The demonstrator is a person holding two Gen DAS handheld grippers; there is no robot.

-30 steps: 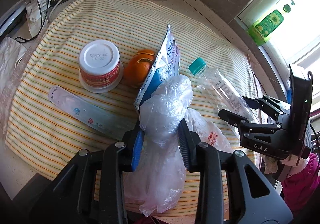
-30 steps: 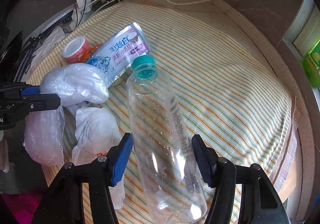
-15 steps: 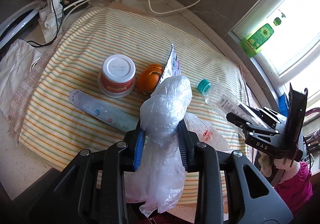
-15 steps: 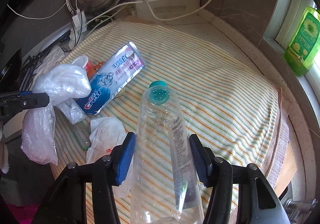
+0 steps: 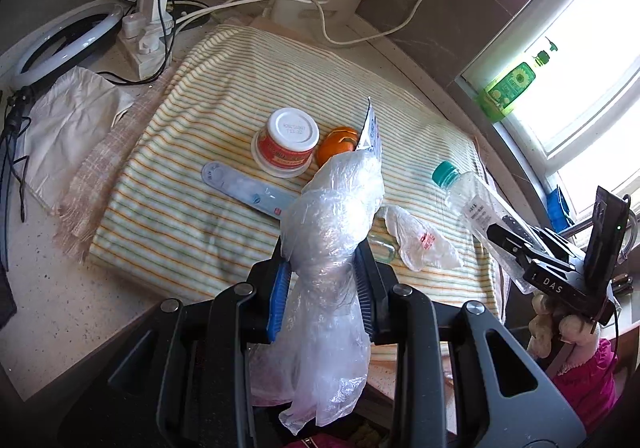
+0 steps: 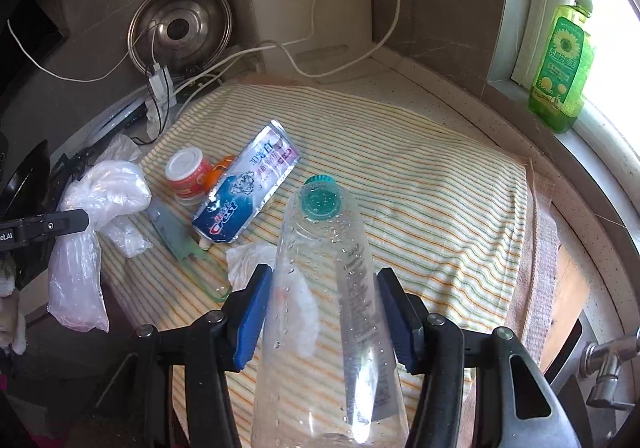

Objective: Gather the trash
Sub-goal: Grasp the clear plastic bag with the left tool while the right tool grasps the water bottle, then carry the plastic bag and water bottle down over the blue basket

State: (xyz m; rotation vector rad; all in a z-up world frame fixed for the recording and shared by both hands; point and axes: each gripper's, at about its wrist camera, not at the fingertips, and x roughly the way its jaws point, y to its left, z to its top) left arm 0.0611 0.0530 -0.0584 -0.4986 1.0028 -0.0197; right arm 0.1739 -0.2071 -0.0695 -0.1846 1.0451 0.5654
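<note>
My left gripper [image 5: 322,260] is shut on a crumpled clear plastic bag [image 5: 336,208], which hangs above the near edge of the striped cloth [image 5: 224,88]. My right gripper [image 6: 324,288] is shut on a clear bottle [image 6: 320,248] with a teal cap, held off the cloth with the cap pointing away. On the cloth lie an upturned red-and-white cup [image 5: 288,140], an orange [image 5: 338,144], a Crest toothpaste tube [image 6: 248,188], a long clear packet [image 5: 244,188] and a crumpled white wrapper [image 5: 420,240]. The left gripper [image 6: 60,224] and its bag [image 6: 104,192] also show in the right wrist view.
A power strip with cables [image 5: 148,28] and a metal lid [image 6: 180,28] stand behind the cloth. A white rag [image 5: 68,120] lies at its left. A green soap bottle [image 6: 560,64] is on the window sill, and a tap [image 6: 604,368] at the right.
Both grippers have risen and drawn back from the table. The bottle has come up off the cloth in the right gripper. The bag stays in the left gripper.
</note>
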